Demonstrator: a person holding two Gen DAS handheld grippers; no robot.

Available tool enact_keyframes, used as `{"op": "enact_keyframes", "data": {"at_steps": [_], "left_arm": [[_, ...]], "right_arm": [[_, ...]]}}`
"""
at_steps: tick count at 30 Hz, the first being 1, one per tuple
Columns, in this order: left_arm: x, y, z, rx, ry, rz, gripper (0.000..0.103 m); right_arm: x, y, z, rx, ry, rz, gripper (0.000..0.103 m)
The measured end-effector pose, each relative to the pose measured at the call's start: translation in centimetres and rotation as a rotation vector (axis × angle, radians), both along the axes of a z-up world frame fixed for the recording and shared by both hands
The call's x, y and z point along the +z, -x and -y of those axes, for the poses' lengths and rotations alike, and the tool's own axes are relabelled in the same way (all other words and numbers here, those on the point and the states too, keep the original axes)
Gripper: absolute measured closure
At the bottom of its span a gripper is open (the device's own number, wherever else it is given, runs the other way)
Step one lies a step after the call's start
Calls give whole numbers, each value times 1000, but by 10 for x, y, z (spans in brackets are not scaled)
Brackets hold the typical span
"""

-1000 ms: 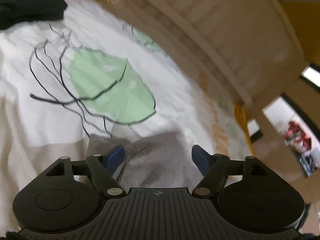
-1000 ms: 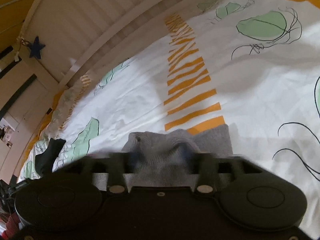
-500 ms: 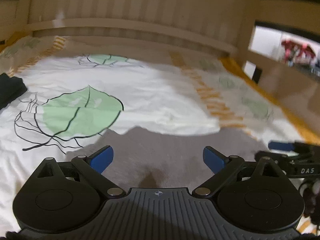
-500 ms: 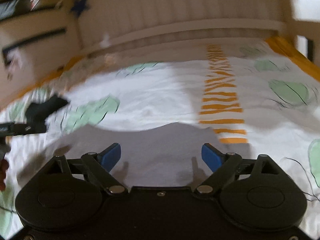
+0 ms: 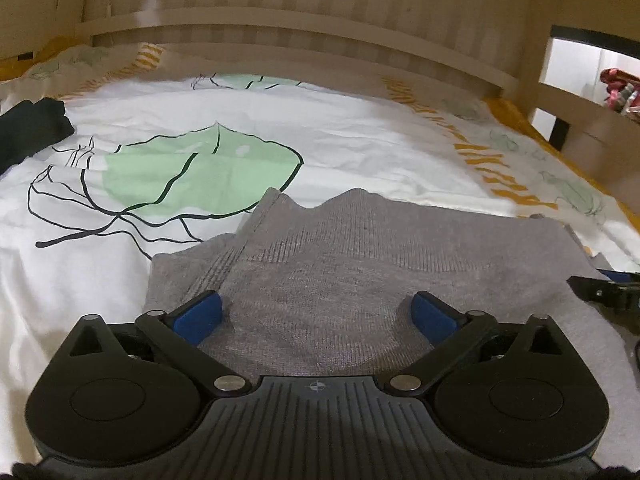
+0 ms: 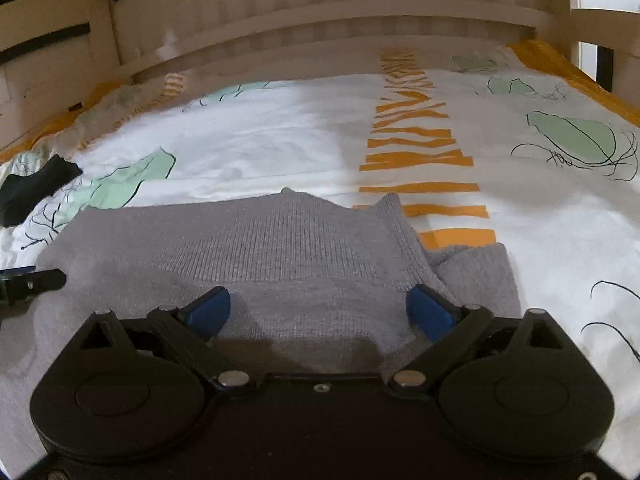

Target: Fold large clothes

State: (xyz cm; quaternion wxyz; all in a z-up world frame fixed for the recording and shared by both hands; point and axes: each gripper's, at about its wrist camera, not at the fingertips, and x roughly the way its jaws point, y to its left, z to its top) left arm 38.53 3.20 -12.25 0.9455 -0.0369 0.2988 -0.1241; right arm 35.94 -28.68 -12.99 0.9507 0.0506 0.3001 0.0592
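left hand-held gripper (image 5: 316, 314): jaws spread wide, gripping nothing, low over the sweater | right hand-held gripper (image 6: 318, 308): same deal, wide apart, nothing held | grey sweater (image 5: 360, 264): folded flat on the bed (image 5: 360, 136) | black garment (image 5: 28, 132): far left on bed

Bedroom: printed duvet (image 5: 360, 136), slatted wooden bedframe (image 5: 320, 20).
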Motion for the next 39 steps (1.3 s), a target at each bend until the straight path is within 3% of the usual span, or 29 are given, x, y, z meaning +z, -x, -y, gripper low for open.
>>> {"op": "enact_keyframes", "data": {"at_steps": [12, 17, 19, 24, 30, 33, 36, 39], "left_arm": [[-2, -3, 6, 3, -13, 4, 0], [20, -7, 3, -24, -19, -113, 1], [32, 6, -3, -31, 6, -119, 1], [47, 58, -28, -36, 40, -135, 1], [35, 109, -58, -6, 83, -187, 1], [28, 116, -62, 9, 76, -222, 1], [21, 114, -64, 18, 117, -248, 1], [15, 110, -63, 14, 129, -250, 1]], "right_arm": [[-4, 0, -2, -8, 0, 26, 5], [4, -1, -1, 18, -4, -18, 1], [15, 4, 2, 29, -7, -50, 1], [42, 62, 22, 38, -129, 11, 1], [45, 131, 53, -36, -264, -36, 1], [37, 150, 64, -79, -291, -94, 1], [25, 159, 76, -147, -351, -155, 1], [18, 160, 79, -160, -394, -158, 0]]}}
